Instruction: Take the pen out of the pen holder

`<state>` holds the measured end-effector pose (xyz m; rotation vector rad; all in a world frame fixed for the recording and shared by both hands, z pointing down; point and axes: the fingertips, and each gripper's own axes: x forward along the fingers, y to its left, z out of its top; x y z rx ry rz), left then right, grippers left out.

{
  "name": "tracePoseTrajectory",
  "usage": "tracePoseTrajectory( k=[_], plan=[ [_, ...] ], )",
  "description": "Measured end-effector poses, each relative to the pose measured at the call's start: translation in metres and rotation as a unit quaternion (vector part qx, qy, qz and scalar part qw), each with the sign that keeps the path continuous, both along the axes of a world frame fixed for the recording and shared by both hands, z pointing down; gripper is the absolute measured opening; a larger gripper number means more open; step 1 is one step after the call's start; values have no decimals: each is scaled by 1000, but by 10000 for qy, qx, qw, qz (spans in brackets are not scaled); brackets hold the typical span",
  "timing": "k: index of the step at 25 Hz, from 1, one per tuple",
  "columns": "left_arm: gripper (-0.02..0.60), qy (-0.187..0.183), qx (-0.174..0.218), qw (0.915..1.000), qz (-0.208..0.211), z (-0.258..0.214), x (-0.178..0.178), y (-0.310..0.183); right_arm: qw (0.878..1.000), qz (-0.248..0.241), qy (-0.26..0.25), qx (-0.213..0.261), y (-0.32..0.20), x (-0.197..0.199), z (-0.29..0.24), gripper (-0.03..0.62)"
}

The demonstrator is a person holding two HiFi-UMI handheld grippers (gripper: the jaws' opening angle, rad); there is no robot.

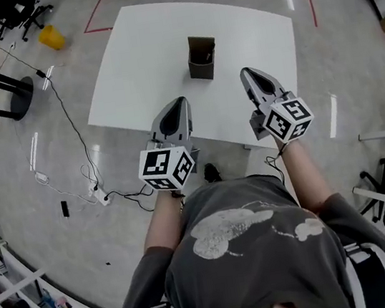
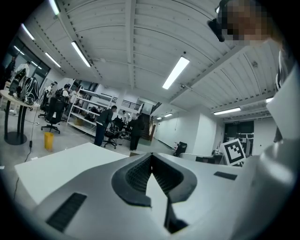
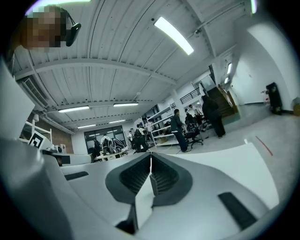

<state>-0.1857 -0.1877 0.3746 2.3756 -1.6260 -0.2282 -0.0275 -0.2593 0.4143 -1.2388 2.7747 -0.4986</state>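
The person holds both tongs over the near edge of the white table (image 1: pixel 127 58). The left gripper (image 1: pixel 181 102) and the right gripper (image 1: pixel 246 73) are each squeezed closed with nothing inside. The dark pen holder (image 1: pixel 201 60) stands on the table past them, not touching, and the pen is too small to make out
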Motion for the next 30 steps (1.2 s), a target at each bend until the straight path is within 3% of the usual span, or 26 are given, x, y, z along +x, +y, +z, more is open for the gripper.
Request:
tracePoseTrajectory(
  k=[3,6,14,18,30],
  plan=[
    [8,-112,43,9998,158,0,-10,-12,9998,171,-18,-38,-16,-12,2,8],
    [8,14,9,9997,258,1,-18,-23,9995,271,58,-174,-27,-22,10,8],
    [8,68,-164,9998,114,16,-42,-50,9970,296,396,-593,-64,-46,45,9],
    [8,74,-258,9996,41,21,-51,-65,9947,289,539,-825,-85,-53,61,84],
    [8,108,-515,9985,118,39,-44,-104,9866,456,1123,-1093,-121,-63,92,84]
  ],
)
